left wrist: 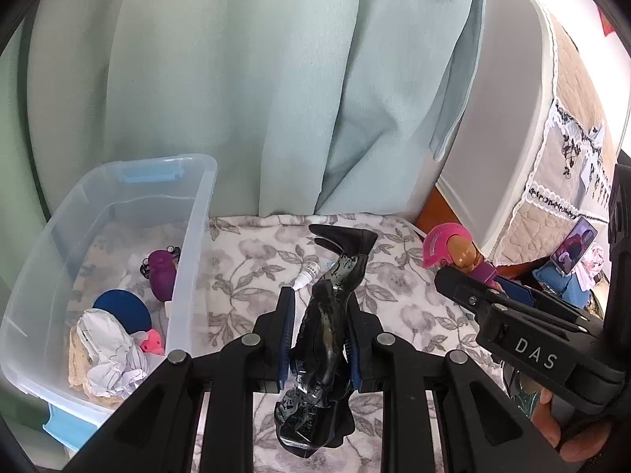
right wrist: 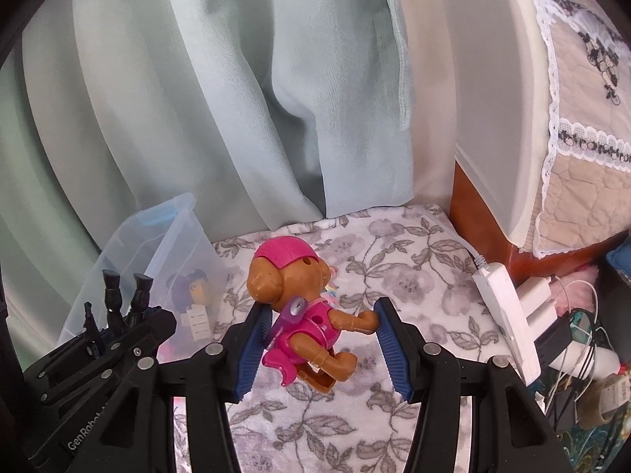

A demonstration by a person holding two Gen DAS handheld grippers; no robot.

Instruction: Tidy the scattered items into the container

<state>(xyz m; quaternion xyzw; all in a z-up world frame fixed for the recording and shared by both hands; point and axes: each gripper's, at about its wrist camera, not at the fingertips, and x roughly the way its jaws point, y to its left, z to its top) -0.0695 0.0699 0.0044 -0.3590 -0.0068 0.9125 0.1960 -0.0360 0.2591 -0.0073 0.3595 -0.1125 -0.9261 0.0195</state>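
My left gripper (left wrist: 321, 307) is shut on a glossy black figure (left wrist: 349, 260) whose high-heeled boots point away from me, held above the floral cloth (left wrist: 252, 276). In the right wrist view its boots (right wrist: 124, 291) stick up from the left gripper (right wrist: 118, 327). My right gripper (right wrist: 321, 307) is shut on a brown dog toy (right wrist: 292, 280) with a pink helmet and vest, one pad on its back and one on its paw. The clear plastic container (left wrist: 193, 236) stands to the left, holding a purple figure (left wrist: 161, 276), a blue disc and crumpled paper. A small white dropper bottle (left wrist: 307, 276) lies on the cloth.
A pale green curtain (left wrist: 276, 79) hangs behind the cloth. At the right stand a white appliance with a quilted cover (right wrist: 572, 157), a white power strip (right wrist: 508, 315) with plugs and cables, and a phone (left wrist: 575, 250). A hand (left wrist: 568, 429) grips the right tool.
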